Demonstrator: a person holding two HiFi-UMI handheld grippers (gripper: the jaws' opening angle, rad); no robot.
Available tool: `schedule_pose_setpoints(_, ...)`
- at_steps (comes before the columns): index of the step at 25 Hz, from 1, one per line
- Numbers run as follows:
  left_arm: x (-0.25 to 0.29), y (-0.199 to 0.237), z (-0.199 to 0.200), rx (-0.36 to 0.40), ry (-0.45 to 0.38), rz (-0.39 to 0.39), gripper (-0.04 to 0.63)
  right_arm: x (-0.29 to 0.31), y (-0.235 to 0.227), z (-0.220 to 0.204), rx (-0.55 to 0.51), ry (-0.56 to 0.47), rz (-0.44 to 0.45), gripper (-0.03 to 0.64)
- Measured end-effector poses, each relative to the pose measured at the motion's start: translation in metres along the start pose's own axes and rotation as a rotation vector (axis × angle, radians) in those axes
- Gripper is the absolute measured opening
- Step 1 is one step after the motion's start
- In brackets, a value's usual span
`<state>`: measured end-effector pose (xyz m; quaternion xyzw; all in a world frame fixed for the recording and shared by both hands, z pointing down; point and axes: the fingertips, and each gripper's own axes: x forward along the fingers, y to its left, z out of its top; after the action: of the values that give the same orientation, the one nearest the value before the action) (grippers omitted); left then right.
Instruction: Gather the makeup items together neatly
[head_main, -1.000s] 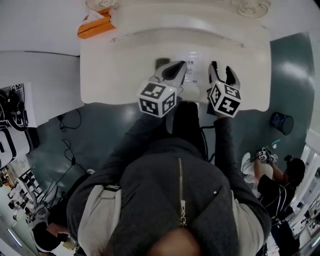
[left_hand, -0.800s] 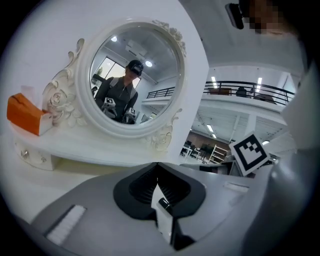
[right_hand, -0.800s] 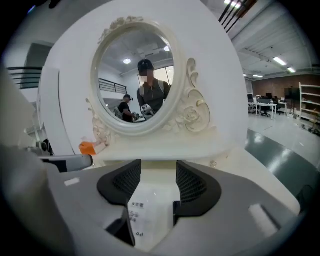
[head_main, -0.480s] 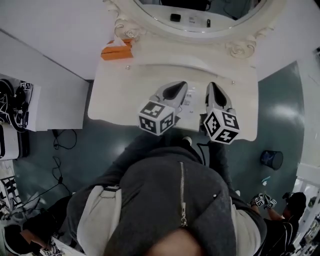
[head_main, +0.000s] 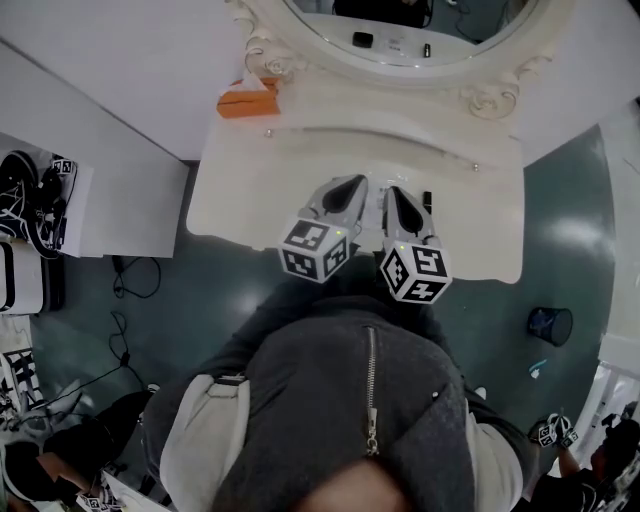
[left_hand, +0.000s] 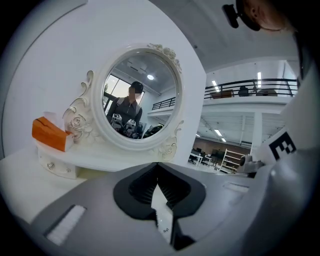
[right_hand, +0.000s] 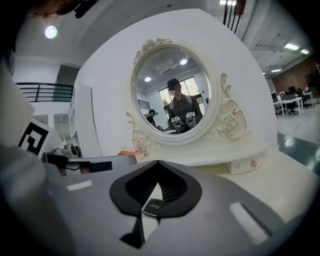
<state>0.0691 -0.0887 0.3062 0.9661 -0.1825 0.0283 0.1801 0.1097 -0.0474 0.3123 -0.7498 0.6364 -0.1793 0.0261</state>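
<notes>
Left gripper (head_main: 356, 186) hangs over the near middle of the white vanity table (head_main: 250, 195), its jaws drawn together so that the tips meet. In the left gripper view a white strip with small dark print (left_hand: 162, 216) shows in the slot behind the tips; whether it is pinched or only lies beneath cannot be told

Right gripper (head_main: 393, 193) sits just beside it on the right, its jaws likewise closed tip to tip. In the right gripper view a small dark case with pale lettering (right_hand: 152, 206) shows in the gap behind the tips, and it is unclear whether the jaws clamp it

A slim black tube (head_main: 427, 201) lies on the tabletop near the right gripper's right side, running far to near. Between the two grippers lies a pale flat item (head_main: 373, 207), too small to name

At the far edge stands an oval mirror (head_main: 400, 25) in a carved white frame, reflecting the person and both grippers. An orange box (head_main: 246, 102) rests at the table's far left corner, just beside the frame
</notes>
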Motion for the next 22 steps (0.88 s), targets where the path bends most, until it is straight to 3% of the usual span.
schedule_pose_setpoints(22, 0.0012, 0.0041, -0.0090, -0.014, 0.029, -0.003, 0.009, 0.0095, 0.0034, -0.0069, -0.015, 0.041, -0.004, 0.002)
